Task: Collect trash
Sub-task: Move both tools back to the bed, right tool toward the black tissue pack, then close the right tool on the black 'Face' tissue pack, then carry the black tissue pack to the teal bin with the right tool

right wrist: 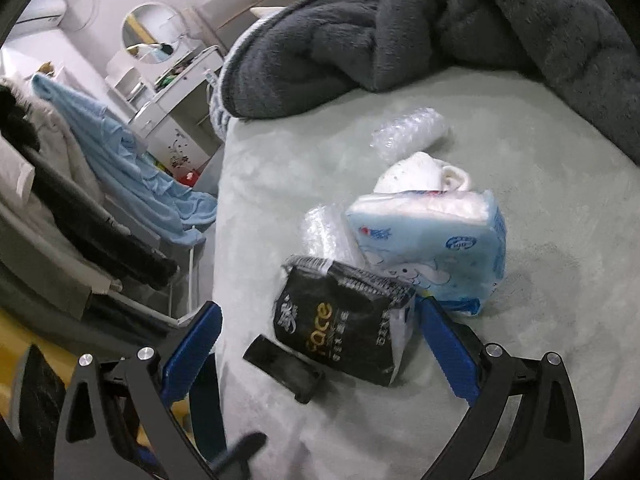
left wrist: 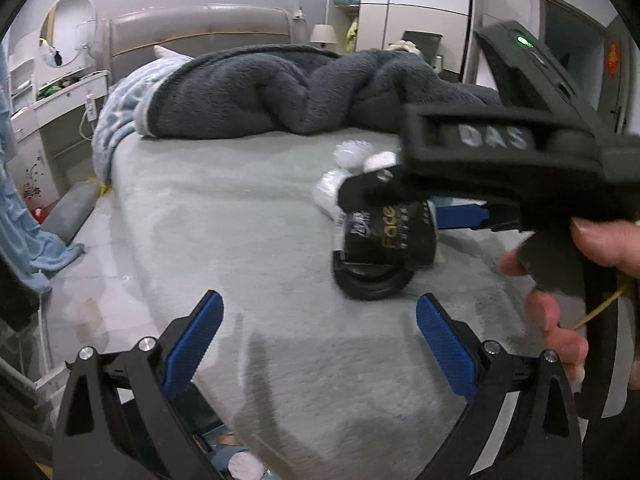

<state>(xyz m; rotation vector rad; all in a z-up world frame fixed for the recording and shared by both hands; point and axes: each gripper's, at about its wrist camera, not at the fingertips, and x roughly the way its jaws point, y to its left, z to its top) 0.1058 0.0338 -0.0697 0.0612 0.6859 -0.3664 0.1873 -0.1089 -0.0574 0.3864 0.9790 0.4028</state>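
A black tissue pack marked "Face" lies on the pale green bed. It also shows in the left wrist view. Behind it sit a blue-and-white tissue pack, a crumpled white item and clear plastic wraps. A black flat object lies in front of the black pack. My right gripper is open, its jaws on either side of the black pack. My left gripper is open and empty above the bed, short of the pack.
A dark grey blanket is heaped at the bed's head. A dresser with a round mirror stands left. Blue cloth and dark clothes hang beside the bed's left edge. A wardrobe stands at the back.
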